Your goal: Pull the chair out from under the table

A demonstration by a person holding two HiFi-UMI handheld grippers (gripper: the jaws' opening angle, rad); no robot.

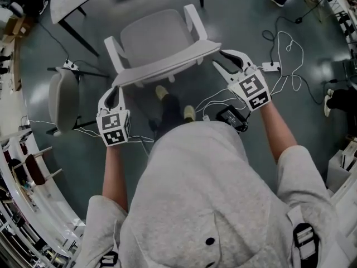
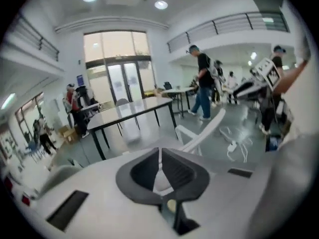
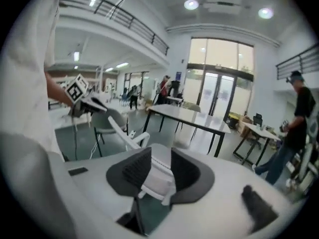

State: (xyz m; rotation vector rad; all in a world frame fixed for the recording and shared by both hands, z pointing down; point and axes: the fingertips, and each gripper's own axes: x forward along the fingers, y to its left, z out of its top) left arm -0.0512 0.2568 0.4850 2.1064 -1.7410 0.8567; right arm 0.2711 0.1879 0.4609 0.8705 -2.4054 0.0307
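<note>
Pulled clear: a white armchair [image 1: 159, 41] stands on the grey floor [image 1: 251, 10] near the tabletop [image 1: 78, 1], its backrest [image 1: 167, 63] toward the person. The left hand-held gripper [image 1: 115, 89] pinches the backrest's left end; the right hand-held gripper [image 1: 218, 58] clamps its right end.

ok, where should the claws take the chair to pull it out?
Backrest top edge, one claw at each end, from behind. It's thin enough for the jaws and is the side farthest from the table. Left claw and right claw are both clamped there.
</note>
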